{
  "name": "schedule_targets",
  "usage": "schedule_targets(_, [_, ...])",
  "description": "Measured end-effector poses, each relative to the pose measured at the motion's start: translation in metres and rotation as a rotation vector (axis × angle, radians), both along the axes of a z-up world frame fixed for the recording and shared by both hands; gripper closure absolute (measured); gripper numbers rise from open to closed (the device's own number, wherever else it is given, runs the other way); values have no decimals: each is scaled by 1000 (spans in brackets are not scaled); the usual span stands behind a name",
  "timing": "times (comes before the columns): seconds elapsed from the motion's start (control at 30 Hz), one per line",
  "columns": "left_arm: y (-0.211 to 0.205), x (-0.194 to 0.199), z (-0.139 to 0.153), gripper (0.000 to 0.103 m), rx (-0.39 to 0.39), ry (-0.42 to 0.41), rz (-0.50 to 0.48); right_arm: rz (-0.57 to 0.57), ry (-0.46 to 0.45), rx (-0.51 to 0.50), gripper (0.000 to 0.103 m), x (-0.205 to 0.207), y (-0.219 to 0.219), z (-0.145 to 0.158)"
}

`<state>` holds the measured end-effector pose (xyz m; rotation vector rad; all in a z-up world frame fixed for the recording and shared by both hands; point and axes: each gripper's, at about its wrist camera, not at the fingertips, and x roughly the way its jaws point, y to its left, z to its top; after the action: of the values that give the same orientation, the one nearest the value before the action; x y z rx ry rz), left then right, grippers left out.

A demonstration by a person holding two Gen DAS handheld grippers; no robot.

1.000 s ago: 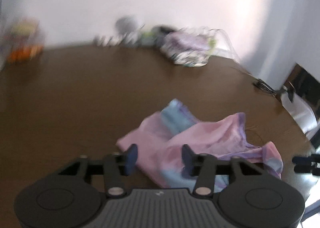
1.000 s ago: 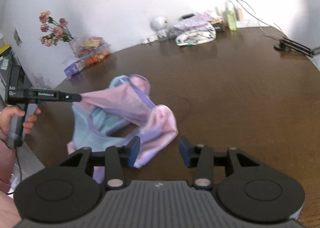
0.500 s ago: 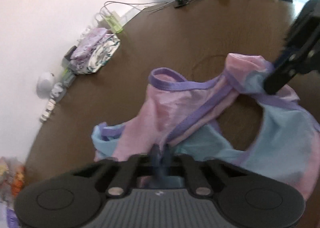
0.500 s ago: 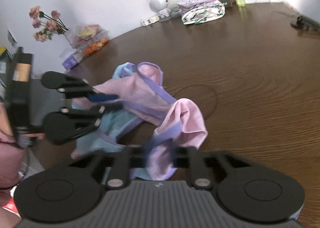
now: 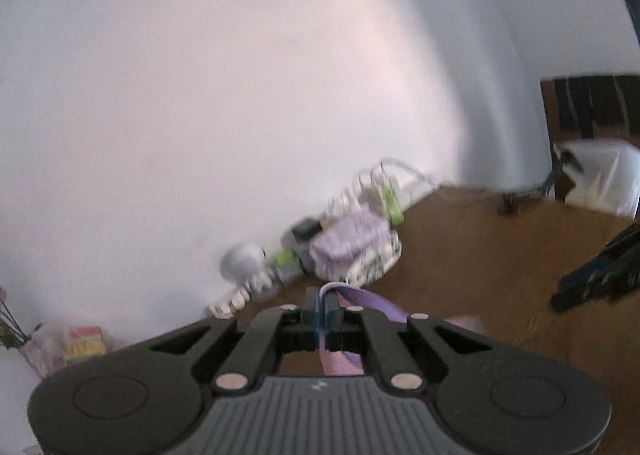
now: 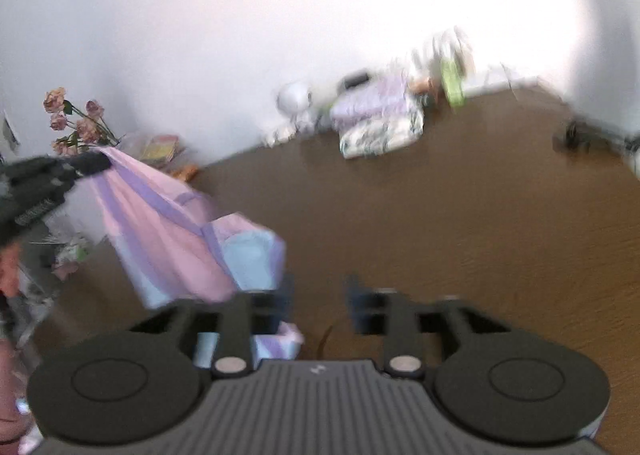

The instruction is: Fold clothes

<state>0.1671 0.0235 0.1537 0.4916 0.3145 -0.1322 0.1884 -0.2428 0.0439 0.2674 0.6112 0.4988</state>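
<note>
A pink, light-blue and purple garment point(image 6: 168, 231) hangs over the brown table point(image 6: 460, 215). My left gripper point(image 6: 94, 162) holds its top corner up at the left of the right wrist view. In the left wrist view, that gripper point(image 5: 324, 305) is shut on the garment's purple band point(image 5: 376, 305). My right gripper point(image 6: 319, 295) is blurred and its jaws are opening. Only bare table shows between them, and the garment's lower edge lies just beside its left finger. My right gripper point(image 5: 600, 275) also shows as a dark blur in the left wrist view.
A pile of folded clothes point(image 6: 380, 123), a white round device point(image 6: 294, 97) and a green bottle point(image 6: 452, 83) line the wall at the table's back. Dried flowers point(image 6: 72, 123) stand at the back left. A dark stand point(image 6: 580, 135) sits far right.
My left gripper shut on the purple band and lifted the garment off the table. My right gripper closed on the garment's edge, then let go and now stands open.
</note>
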Motion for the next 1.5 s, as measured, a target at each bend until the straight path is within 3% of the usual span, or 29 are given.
schedule_targets(0.1, [-13,-9,11,102,21,-36,-11,74,-93,-45,47,-15,30,19])
schedule_targets(0.23, [-25,-26,19,102,10,-56,-42,113,-190,-211,43,-17,84,22])
schedule_targets(0.4, [-24,-50,24,102,-18,-62,-55,113,-187,-347,44,7,131,10])
schedule_targets(0.47, [-20,-57,26,102,-17,-76,-38,105,-163,-385,56,15,144,3])
schedule_targets(0.5, [-16,-59,26,102,-7,-90,-14,113,-145,-387,88,19,147,1])
schedule_targets(0.53, [-12,-61,26,102,3,-104,10,137,-113,-355,100,23,145,1])
schedule_targets(0.6, [3,-60,26,102,13,-122,85,169,-62,-260,100,25,131,7])
schedule_targets(0.73, [45,-49,24,102,-34,-106,218,190,-67,-66,100,19,85,41])
schedule_targets(0.83, [62,-44,21,102,-91,-77,255,188,-75,65,100,19,55,73])
schedule_targets(1.0, [70,-31,14,102,-158,-35,283,299,-33,376,100,21,18,107])
schedule_targets(1.13, [76,-25,3,102,-205,30,277,380,-6,580,100,20,3,86])
schedule_targets(1.2, [74,-22,-6,102,-202,69,276,389,72,628,100,24,1,64])
schedule_targets(1.4, [67,3,-50,101,-205,194,293,348,233,708,100,40,2,4])
schedule_targets(1.5, [68,12,-71,101,-205,243,295,298,278,679,100,42,7,-10])
